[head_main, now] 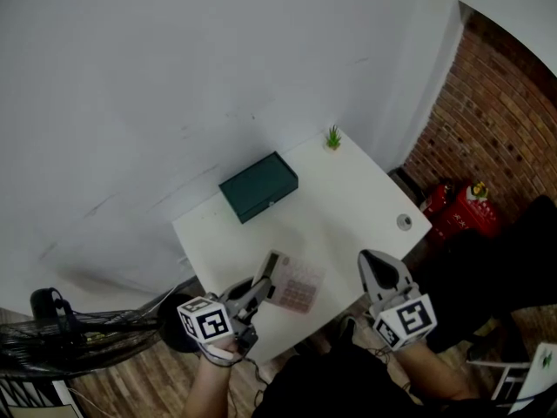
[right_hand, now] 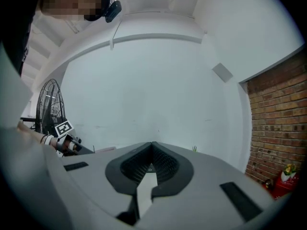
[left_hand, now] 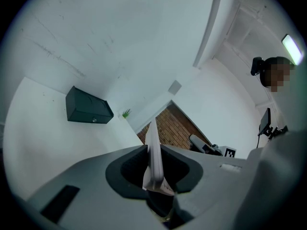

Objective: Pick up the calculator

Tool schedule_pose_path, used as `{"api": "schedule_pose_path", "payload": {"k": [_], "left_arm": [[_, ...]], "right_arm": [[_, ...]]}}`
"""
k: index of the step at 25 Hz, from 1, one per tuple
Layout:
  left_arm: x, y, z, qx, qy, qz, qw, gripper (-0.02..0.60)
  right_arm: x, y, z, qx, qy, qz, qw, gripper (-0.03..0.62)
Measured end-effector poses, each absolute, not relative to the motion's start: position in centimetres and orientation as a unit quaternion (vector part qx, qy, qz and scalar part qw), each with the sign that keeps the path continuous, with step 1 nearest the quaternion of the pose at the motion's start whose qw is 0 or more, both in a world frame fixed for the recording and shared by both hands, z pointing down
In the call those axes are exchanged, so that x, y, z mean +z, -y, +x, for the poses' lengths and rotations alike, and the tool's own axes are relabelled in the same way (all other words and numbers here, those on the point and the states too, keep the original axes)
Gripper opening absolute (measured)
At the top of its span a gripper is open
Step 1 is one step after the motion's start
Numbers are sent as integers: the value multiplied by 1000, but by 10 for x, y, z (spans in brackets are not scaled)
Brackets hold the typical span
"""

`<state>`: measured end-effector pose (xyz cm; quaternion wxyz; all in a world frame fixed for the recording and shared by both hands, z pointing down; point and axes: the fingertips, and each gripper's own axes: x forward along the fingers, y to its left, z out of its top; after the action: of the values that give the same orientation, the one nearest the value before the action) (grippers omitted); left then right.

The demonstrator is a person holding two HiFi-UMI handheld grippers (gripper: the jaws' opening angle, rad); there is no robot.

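Calculator (head_main: 294,286) clamped edge-on in left tongs (head_main: 259,293); right tongs (head_main: 372,264) beside, not touching.

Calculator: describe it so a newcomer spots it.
On the white table, look at the near edge. The calculator is the thin pale slab with pinkish keys, clamped in the left gripper, unlike the boxy dark green case behind.
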<state>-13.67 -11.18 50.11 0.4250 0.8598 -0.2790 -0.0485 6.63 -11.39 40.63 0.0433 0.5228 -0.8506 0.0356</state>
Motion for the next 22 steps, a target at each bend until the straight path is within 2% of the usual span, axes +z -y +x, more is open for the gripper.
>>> {"api": "schedule_pose_path", "payload": {"k": [22], "left_arm": [[494,122,-52,-33,289,859,422,64]], "right_arm": [[412,120,154,52,854,518,28,3]]}}
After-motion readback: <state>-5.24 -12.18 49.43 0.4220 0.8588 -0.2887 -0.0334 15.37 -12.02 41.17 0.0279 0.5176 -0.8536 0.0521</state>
